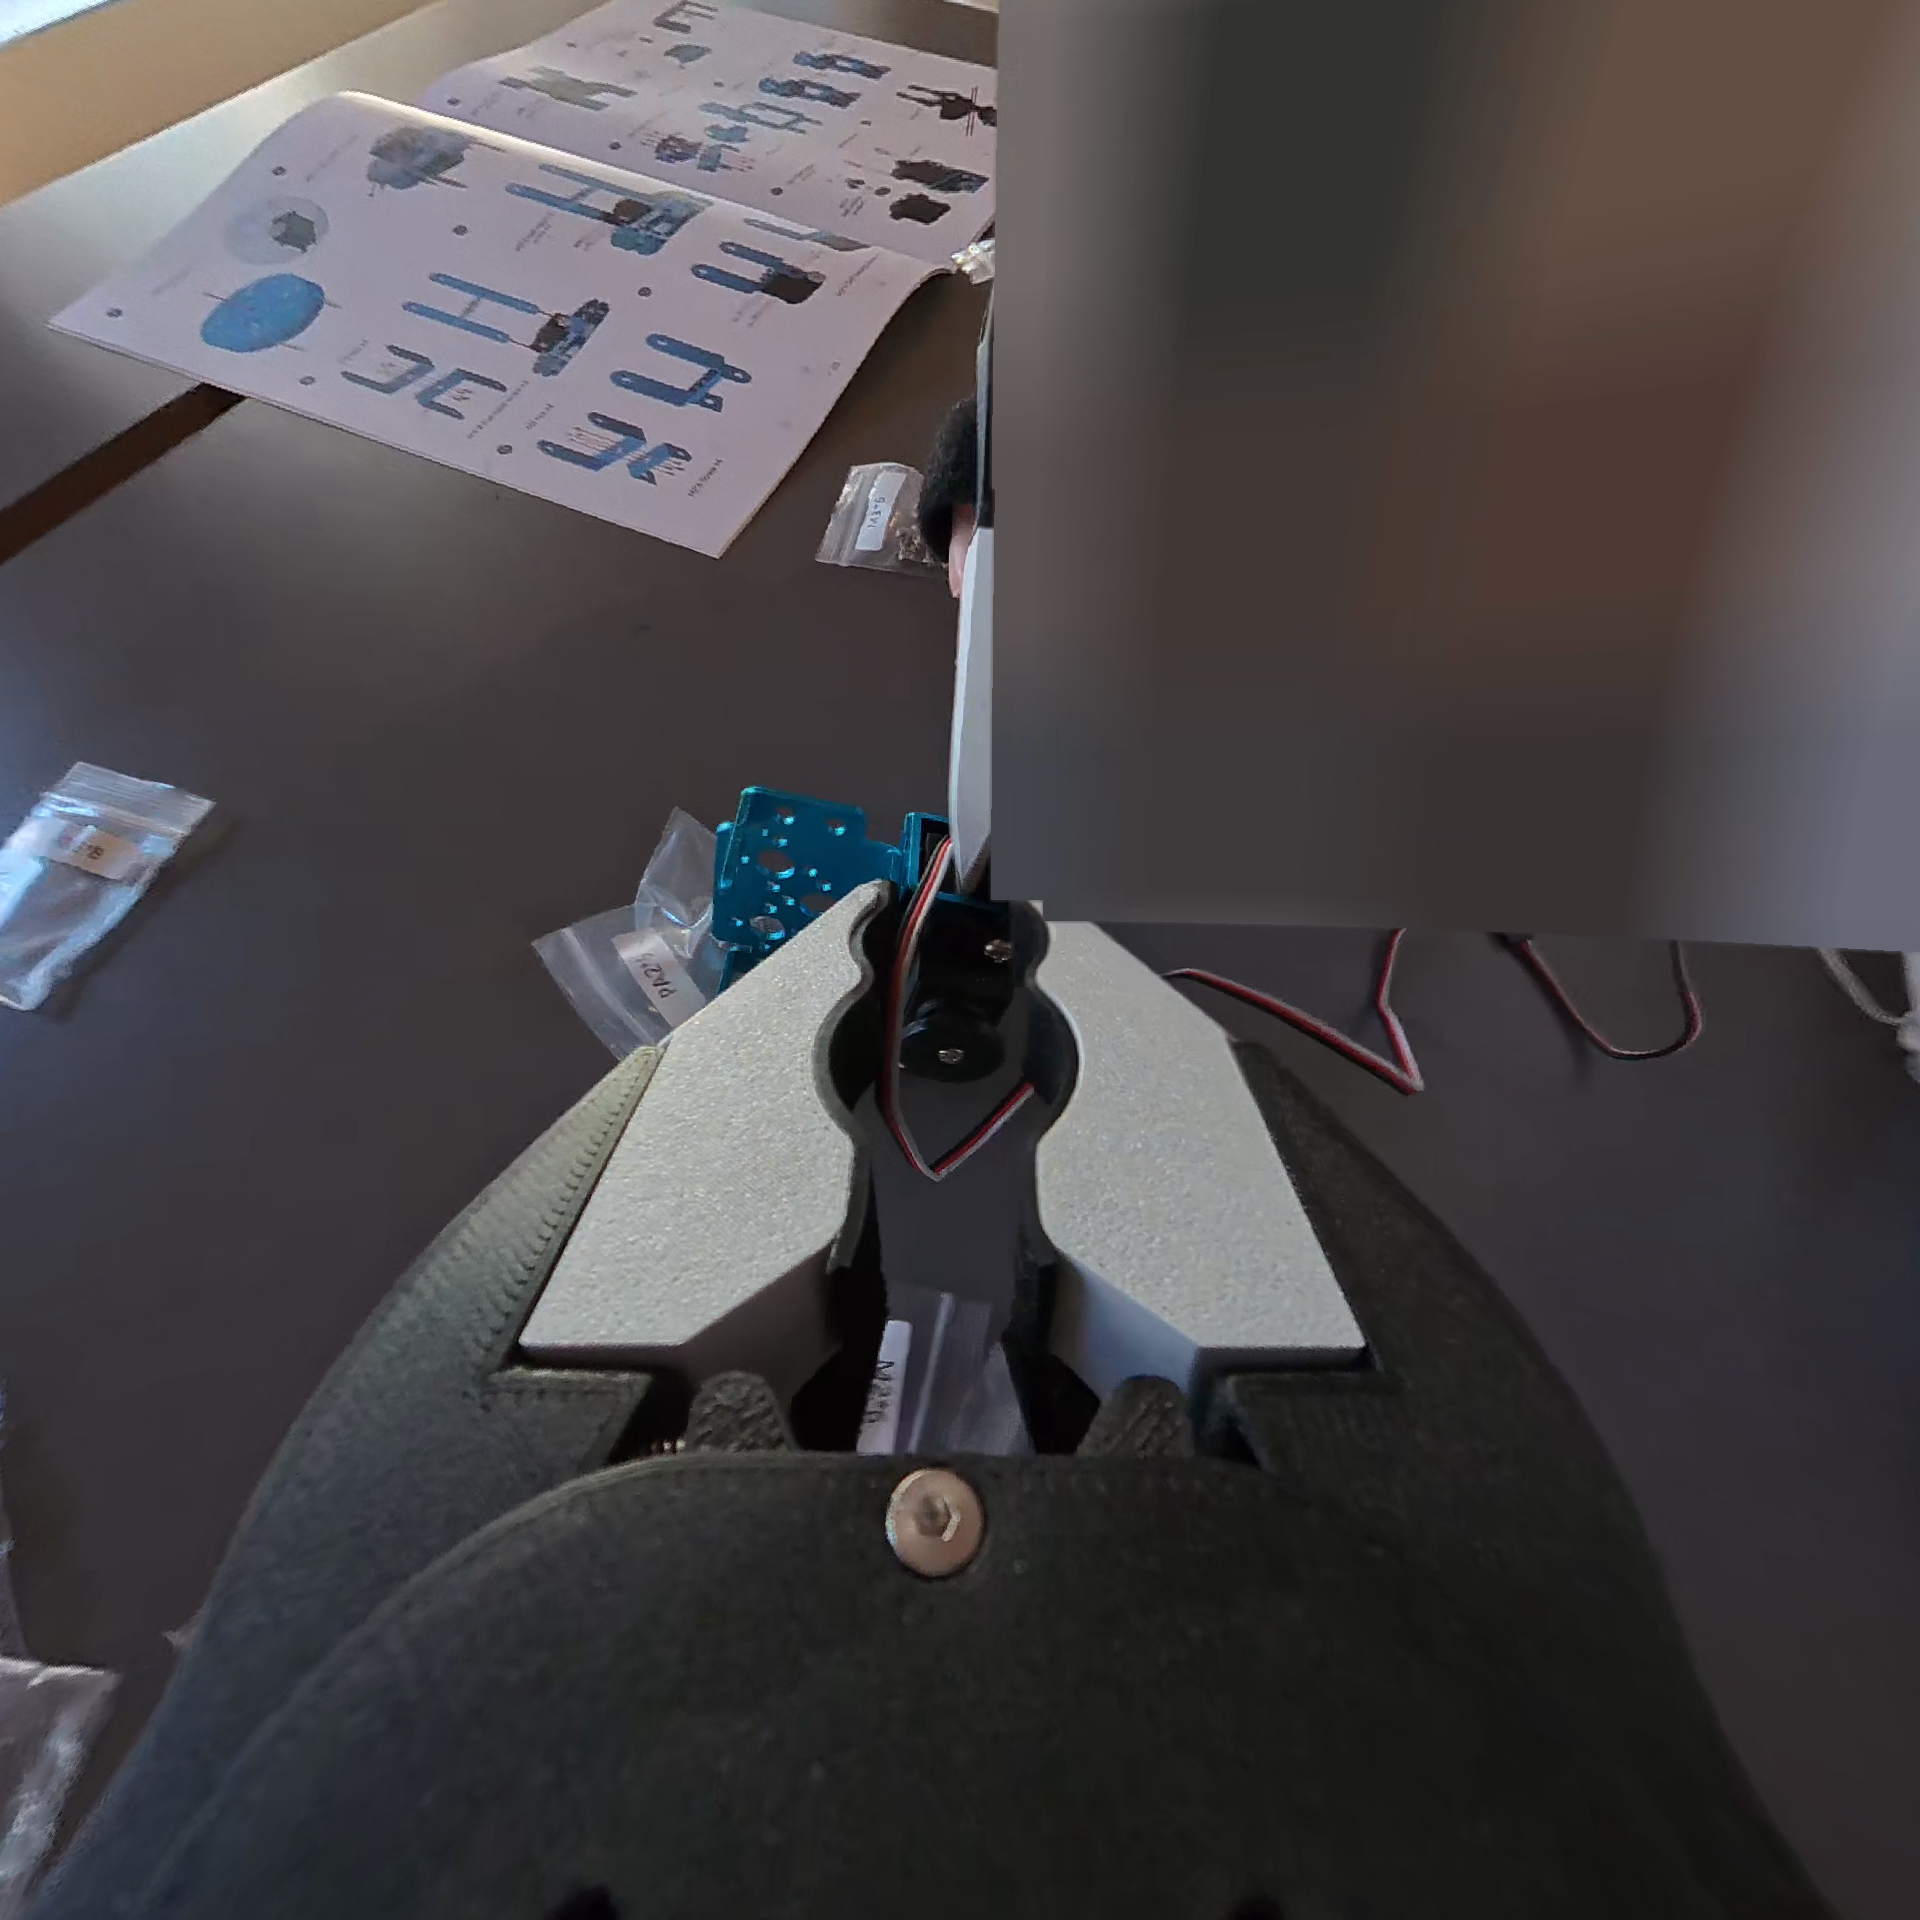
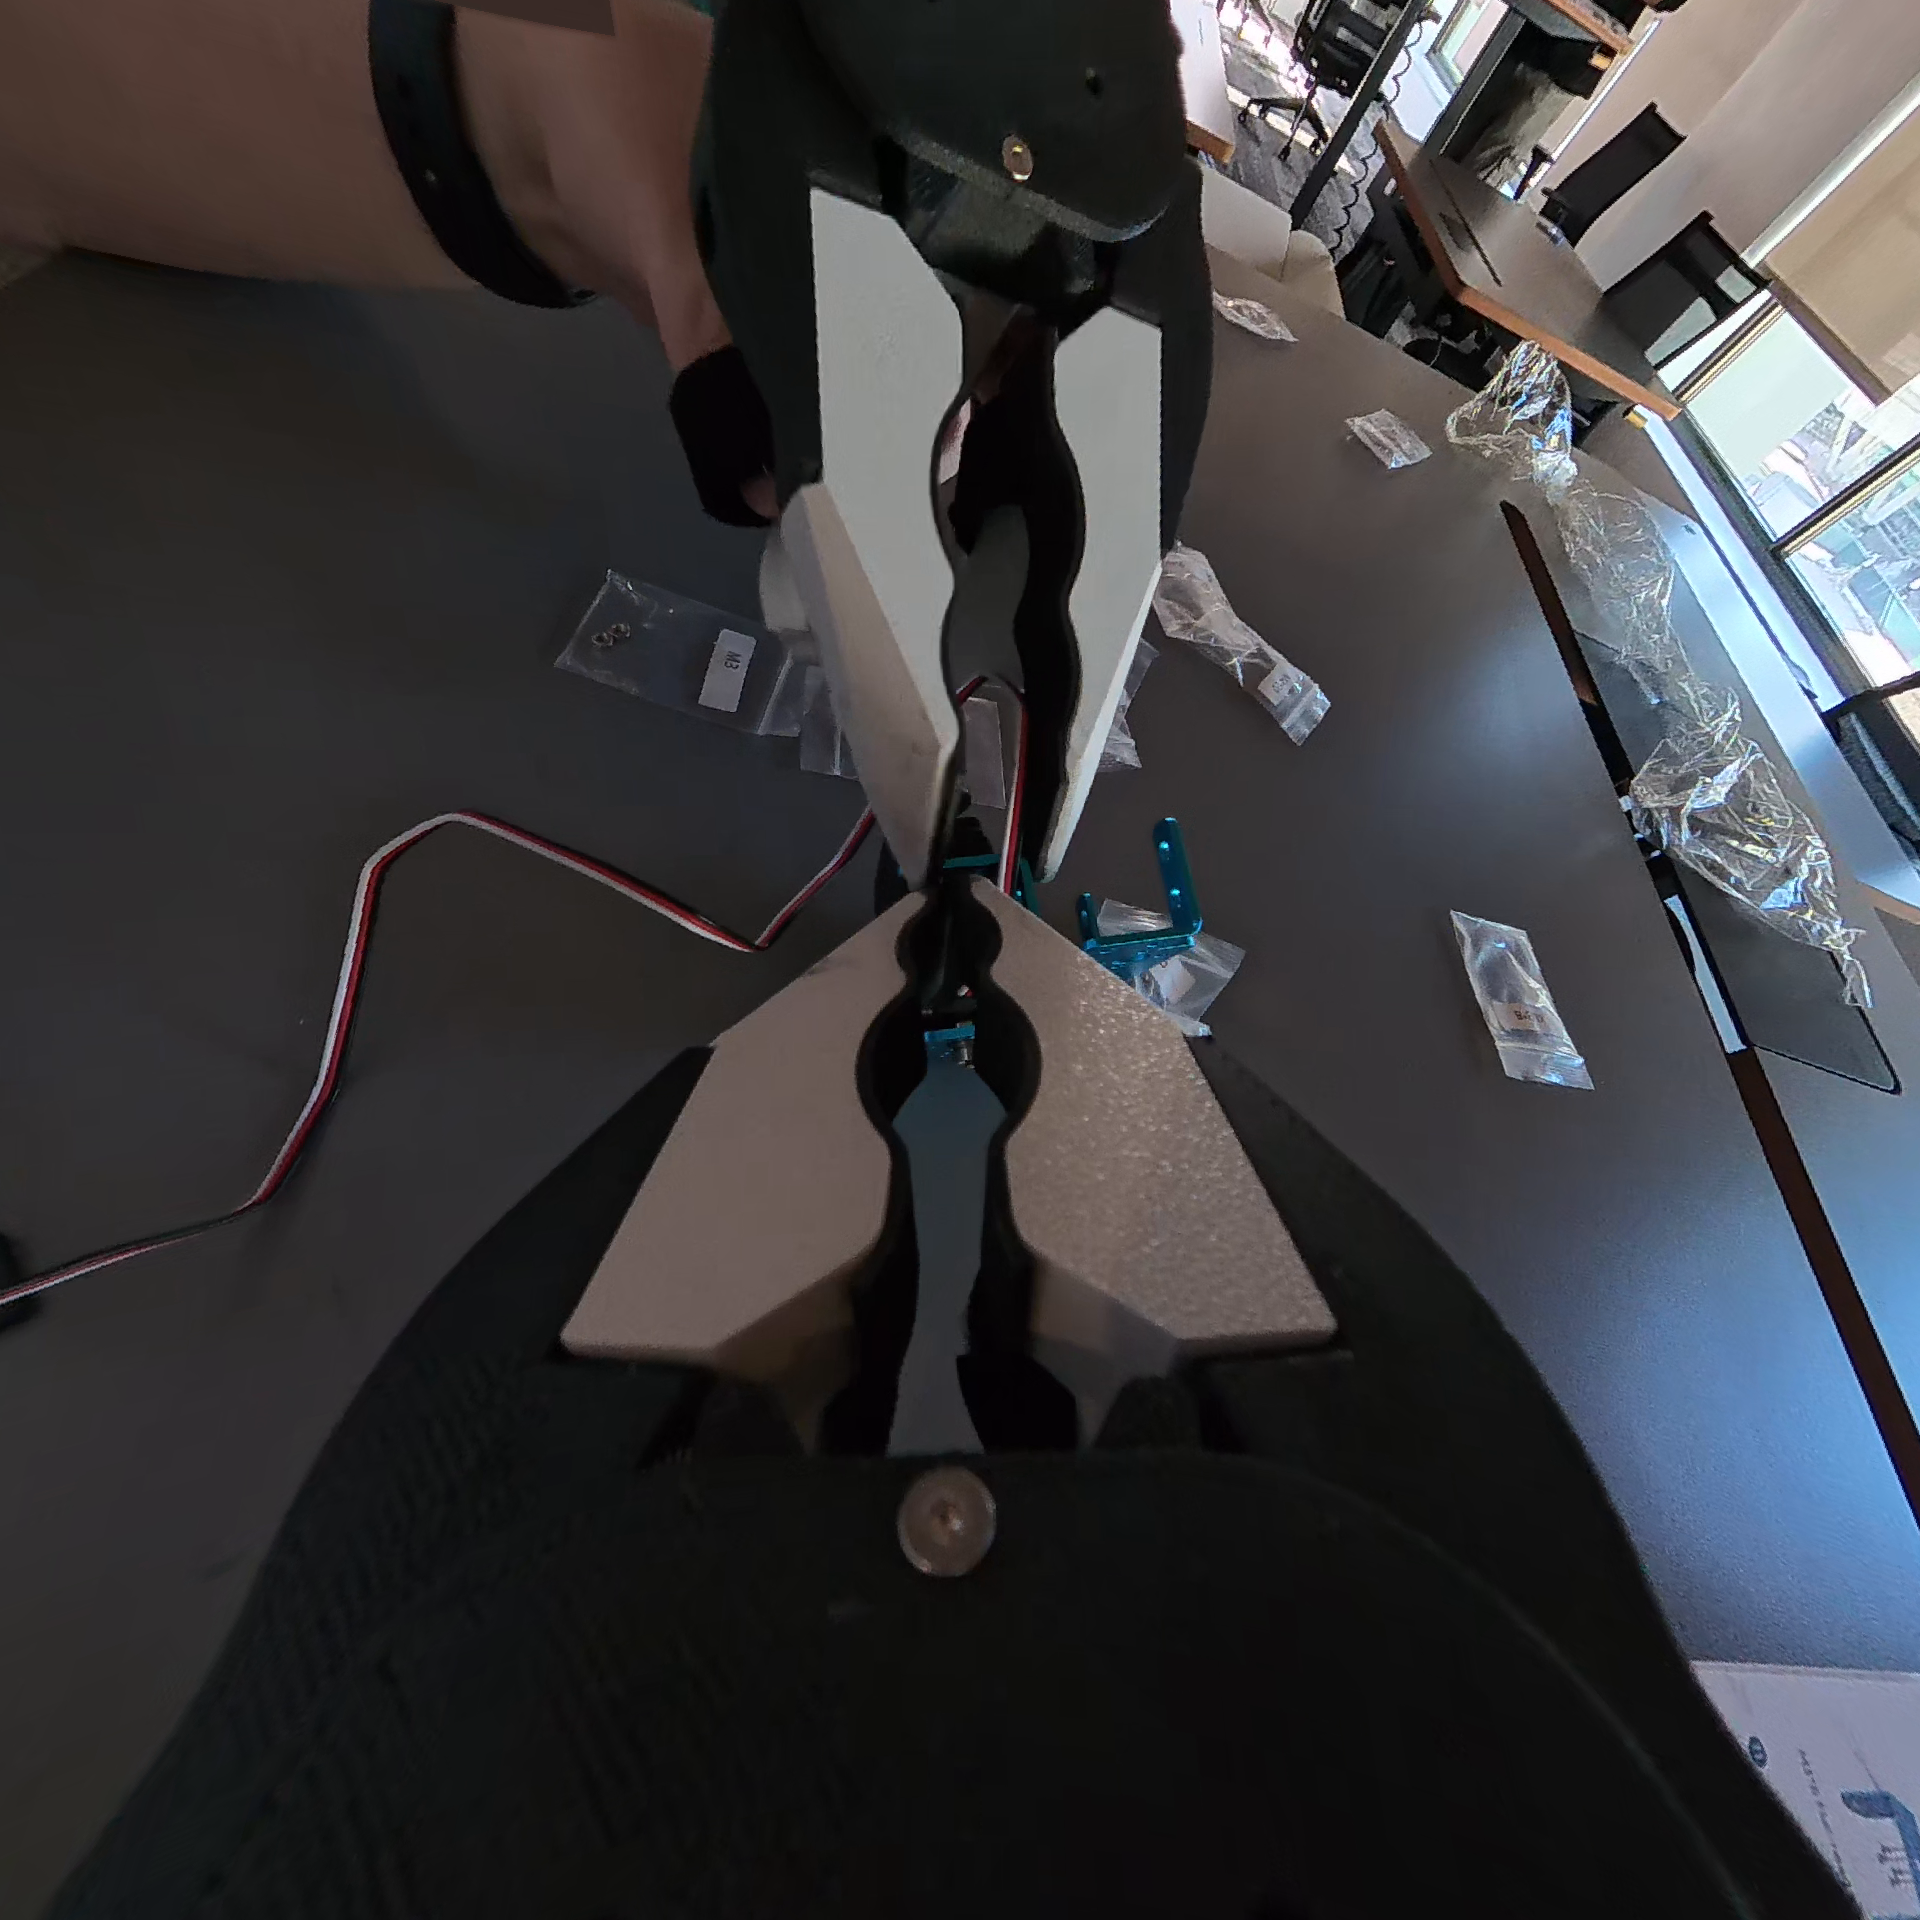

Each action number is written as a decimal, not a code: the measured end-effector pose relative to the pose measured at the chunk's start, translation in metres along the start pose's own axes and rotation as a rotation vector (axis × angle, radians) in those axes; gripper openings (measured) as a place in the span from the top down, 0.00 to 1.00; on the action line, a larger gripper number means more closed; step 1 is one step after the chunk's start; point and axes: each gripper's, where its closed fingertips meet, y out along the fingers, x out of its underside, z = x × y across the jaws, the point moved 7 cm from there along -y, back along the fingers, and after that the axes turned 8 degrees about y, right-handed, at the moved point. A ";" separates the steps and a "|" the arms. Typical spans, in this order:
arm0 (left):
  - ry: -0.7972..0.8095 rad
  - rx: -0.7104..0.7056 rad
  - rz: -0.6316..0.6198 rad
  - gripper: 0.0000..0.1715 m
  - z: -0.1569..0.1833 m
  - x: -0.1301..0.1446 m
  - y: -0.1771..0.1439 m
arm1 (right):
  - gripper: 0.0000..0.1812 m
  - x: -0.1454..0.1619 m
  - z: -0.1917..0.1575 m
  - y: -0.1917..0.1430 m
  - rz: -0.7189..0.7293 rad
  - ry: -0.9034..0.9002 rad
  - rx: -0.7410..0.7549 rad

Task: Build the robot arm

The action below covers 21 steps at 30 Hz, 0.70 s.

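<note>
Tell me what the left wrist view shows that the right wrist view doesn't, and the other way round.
Only the left wrist view shows the open instruction booklet on the dark table, and the left claw shut on a black servo. Only the right wrist view shows crumpled clear wrap, a small blue U-bracket and a gloved hand. Both show the blue bracket assembly, the striped servo cable and small plastic bags.

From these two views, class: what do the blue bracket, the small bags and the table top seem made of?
Blue bracket: probably anodised metal, a glossy sheen with drilled holes. Small bags: clear thin plastic film, contents visible, creased. Table top: dark and matte; its material is unclear.
</note>
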 end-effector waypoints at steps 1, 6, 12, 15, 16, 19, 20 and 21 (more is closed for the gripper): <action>0.013 -0.007 -0.004 0.89 0.000 0.000 0.000 | 1.00 0.000 0.000 0.000 0.000 0.001 0.000; 0.012 -0.008 0.000 0.90 0.000 0.000 0.000 | 1.00 0.000 0.000 0.000 -0.001 0.002 -0.001; -0.019 0.005 0.000 0.90 -0.002 0.000 0.000 | 1.00 0.000 0.001 0.001 -0.001 0.014 -0.004; -0.033 0.036 -0.013 0.86 0.000 -0.002 0.000 | 1.00 0.000 0.001 0.001 0.000 0.022 -0.013; -0.038 0.051 -0.026 0.83 0.001 -0.003 0.000 | 1.00 0.001 0.001 0.001 0.000 0.021 -0.015; 0.002 0.042 -0.083 0.86 0.000 -0.006 0.001 | 1.00 0.001 0.001 0.002 -0.002 0.017 -0.017; 0.024 0.031 -0.101 0.86 0.001 -0.007 0.001 | 1.00 0.001 0.001 0.002 -0.002 0.016 -0.016; 0.038 0.020 -0.114 0.86 0.001 -0.008 0.002 | 1.00 0.001 0.001 0.002 -0.002 0.017 -0.016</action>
